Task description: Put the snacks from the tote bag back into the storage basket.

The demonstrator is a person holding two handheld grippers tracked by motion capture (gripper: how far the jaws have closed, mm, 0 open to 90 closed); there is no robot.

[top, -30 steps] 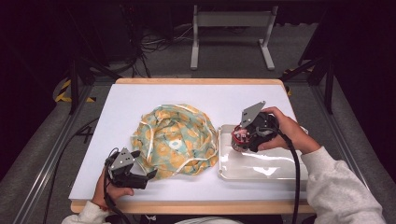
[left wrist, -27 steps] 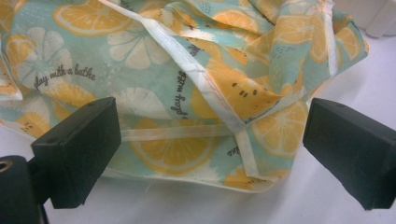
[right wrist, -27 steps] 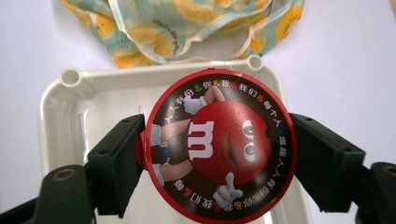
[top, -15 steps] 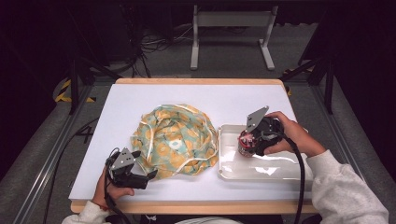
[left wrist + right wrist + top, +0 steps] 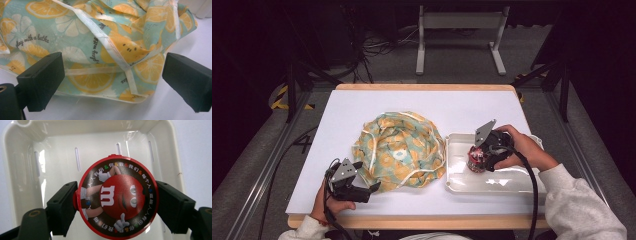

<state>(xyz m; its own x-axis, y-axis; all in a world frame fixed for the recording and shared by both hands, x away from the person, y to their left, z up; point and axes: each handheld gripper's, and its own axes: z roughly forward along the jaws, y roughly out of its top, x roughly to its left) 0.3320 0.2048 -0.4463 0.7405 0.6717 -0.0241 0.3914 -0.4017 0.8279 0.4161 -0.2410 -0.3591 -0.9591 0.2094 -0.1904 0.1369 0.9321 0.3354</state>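
Your right gripper (image 5: 478, 161) sits over the white tray (image 5: 512, 184) at the right side of the table (image 5: 522, 107); its two black jaws are closed against the sides of a round red candy container (image 5: 117, 197), one jaw on each flank, with the lid facing the camera in the right gripper view; the lid shows a red cartoon character with a white "m" and a ring of small printed characters around its edge. The container hangs above the tray's slotted floor; whether its base touches the tray cannot be told. In the high view your right hand (image 5: 524, 147) wraps the gripper body, and the cable (image 5: 532, 190) trails back along your pale sleeve (image 5: 582, 210).

Your left gripper (image 5: 373, 187) rests low at the near left of the white table surface, held by your left hand (image 5: 329, 205); its jaws stand wide apart and hold nothing; between and just beyond them lies the near edge of the crumpled cloth (image 5: 105, 47). That cloth, printed with orange and lemon slices on a pale teal ground and trimmed with cream binding, lies bunched in the middle of the table, just beside the tray's left wall; the jaws flank its hem without gripping it.
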